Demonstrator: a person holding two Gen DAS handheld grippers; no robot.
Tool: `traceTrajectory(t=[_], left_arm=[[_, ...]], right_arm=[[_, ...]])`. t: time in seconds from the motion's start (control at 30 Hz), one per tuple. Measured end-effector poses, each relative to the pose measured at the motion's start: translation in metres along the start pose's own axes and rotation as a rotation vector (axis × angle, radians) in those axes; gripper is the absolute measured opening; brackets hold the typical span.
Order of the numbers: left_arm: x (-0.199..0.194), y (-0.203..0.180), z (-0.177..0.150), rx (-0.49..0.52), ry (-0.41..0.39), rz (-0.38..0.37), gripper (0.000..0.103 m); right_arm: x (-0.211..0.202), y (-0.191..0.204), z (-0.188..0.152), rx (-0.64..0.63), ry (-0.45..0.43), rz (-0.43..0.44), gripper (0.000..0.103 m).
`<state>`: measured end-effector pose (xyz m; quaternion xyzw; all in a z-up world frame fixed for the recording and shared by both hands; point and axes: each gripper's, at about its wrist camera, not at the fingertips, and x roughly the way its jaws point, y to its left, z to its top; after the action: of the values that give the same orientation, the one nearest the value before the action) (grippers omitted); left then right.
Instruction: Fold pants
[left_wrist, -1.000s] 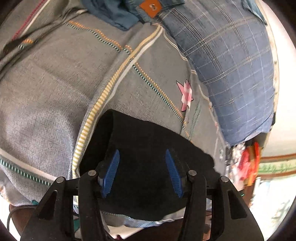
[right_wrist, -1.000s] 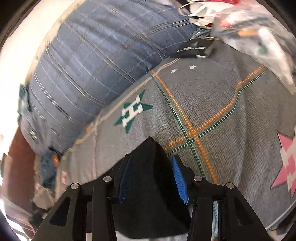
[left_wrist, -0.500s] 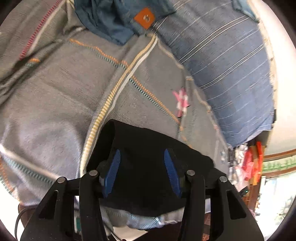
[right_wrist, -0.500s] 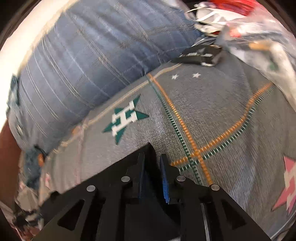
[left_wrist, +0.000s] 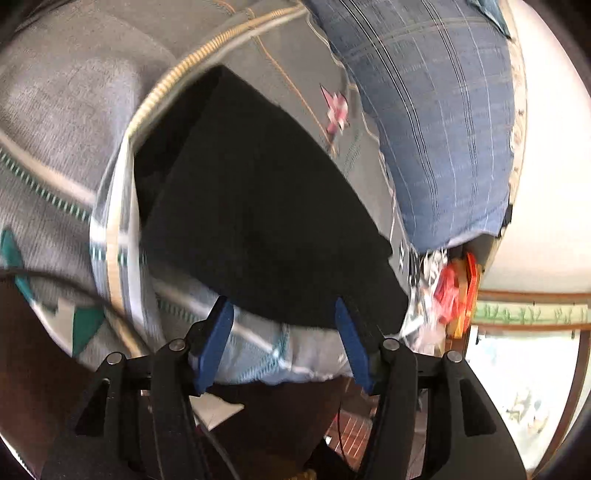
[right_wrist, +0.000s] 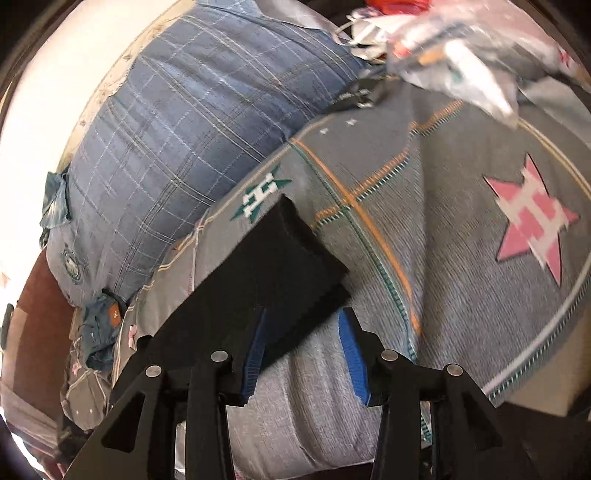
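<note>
Left wrist view: the left tongs (left_wrist: 282, 343) stand wide apart with nothing between the blue pads (left_wrist: 216, 343). Just beyond their tips lie the black pants (left_wrist: 255, 206), folded into a flat dark slab on a bed covered by a grey bedspread (left_wrist: 59, 122) with yellow, green and white stripes and a pink star motif. A blue plaid pillow (left_wrist: 436, 122) sits at the far side against a pale wall (left_wrist: 550, 177). Red and orange clutter (left_wrist: 458, 288) is piled by the bed's corner, with a bright window beside it. A dark cable (left_wrist: 55, 284) crosses the spread at left.

Right wrist view: the right tongs (right_wrist: 304, 354) are parted, gripping nothing; the near corner of the pants (right_wrist: 266, 280) reaches the left pad, though I cannot tell whether they touch. The bedspread (right_wrist: 461, 295) shows green and pink stars and orange-green lines. The pillow (right_wrist: 192, 140) lies behind, crumpled plastic bags (right_wrist: 454, 51) at upper right, denim clothing (right_wrist: 103, 328) at left.
</note>
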<state>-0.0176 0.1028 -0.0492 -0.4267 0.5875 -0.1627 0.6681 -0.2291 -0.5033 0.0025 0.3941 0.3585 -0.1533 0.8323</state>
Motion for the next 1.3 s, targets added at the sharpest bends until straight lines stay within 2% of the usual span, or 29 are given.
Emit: traceTrajectory(t=[0.07,0.1,0.17,0.27,0.3,0.33,0.37,0.4,0.47,0.53,0.6,0.7,0.8,0.9,0.93,0.97,1.03,1.17,1.2,1.27,1.3], left_arm=[[-0.003,-0.003,0.005,0.005,-0.027,0.0,0.053],[-0.006,-0.007,0.008,0.026,-0.053,0.009,0.048],[-0.004,-0.014,0.013,0.069,-0.072,0.05,0.015],[-0.003,-0.018,0.019,0.089,-0.075,0.066,0.013],[-0.003,-0.02,0.022,0.107,-0.086,0.095,0.012],[-0.004,-0.021,0.024,0.11,-0.091,0.103,0.01],[-0.005,-0.021,0.024,0.113,-0.093,0.099,0.009],[-0.008,-0.025,0.024,0.122,-0.11,0.104,0.009],[-0.017,-0.028,0.022,0.159,-0.143,0.123,0.008],[-0.017,-0.029,0.021,0.216,-0.178,0.223,0.009],[-0.006,-0.017,0.023,0.199,-0.144,0.275,0.009],[0.0,0.005,0.024,0.108,-0.069,0.211,0.009],[-0.014,0.01,0.019,0.097,-0.047,0.13,0.009],[-0.031,0.007,0.01,0.108,-0.061,0.084,0.015],[-0.034,0.006,0.007,0.114,-0.073,0.078,0.025],[-0.035,0.006,0.006,0.114,-0.081,0.073,0.042],[-0.029,0.012,0.002,0.095,-0.087,0.06,0.057],[0.0,0.023,0.007,0.034,-0.036,0.1,0.057],[0.005,0.029,0.008,0.021,-0.043,0.131,0.057],[0.002,0.033,0.009,-0.001,-0.062,0.101,0.054],[-0.002,0.031,0.01,0.004,-0.082,0.11,0.046]], right_arm=[[0.003,-0.005,0.0,0.032,0.013,-0.007,0.042],[0.006,-0.009,0.0,0.057,0.018,0.003,0.043],[0.012,-0.011,-0.001,0.081,0.032,0.016,0.043],[0.024,-0.013,0.002,0.119,0.026,0.051,0.043],[0.027,-0.013,0.004,0.135,0.02,0.076,0.043],[0.032,-0.013,0.006,0.144,0.022,0.09,0.03],[0.034,-0.01,0.009,0.142,0.018,0.085,0.008],[0.035,-0.007,0.011,0.141,0.016,0.092,0.009],[0.026,0.001,0.013,0.149,-0.029,0.141,0.009],[0.021,0.005,0.012,0.136,-0.047,0.159,0.009],[0.024,0.005,0.007,0.12,-0.031,0.134,0.009],[0.034,-0.001,-0.001,0.11,0.012,0.067,0.013],[0.032,-0.006,-0.003,0.147,0.007,0.095,0.016],[0.028,-0.005,-0.001,0.143,0.007,0.096,0.024],[0.028,-0.005,-0.001,0.146,0.011,0.102,0.031],[0.029,-0.005,-0.002,0.151,0.011,0.107,0.037],[0.03,-0.005,-0.004,0.155,0.013,0.115,0.04],[0.036,-0.005,-0.008,0.155,0.039,0.12,0.04],[0.037,-0.005,-0.008,0.155,0.041,0.118,0.04],[0.038,-0.006,-0.009,0.162,0.039,0.125,0.04],[0.038,-0.007,-0.009,0.164,0.035,0.129,0.04]])
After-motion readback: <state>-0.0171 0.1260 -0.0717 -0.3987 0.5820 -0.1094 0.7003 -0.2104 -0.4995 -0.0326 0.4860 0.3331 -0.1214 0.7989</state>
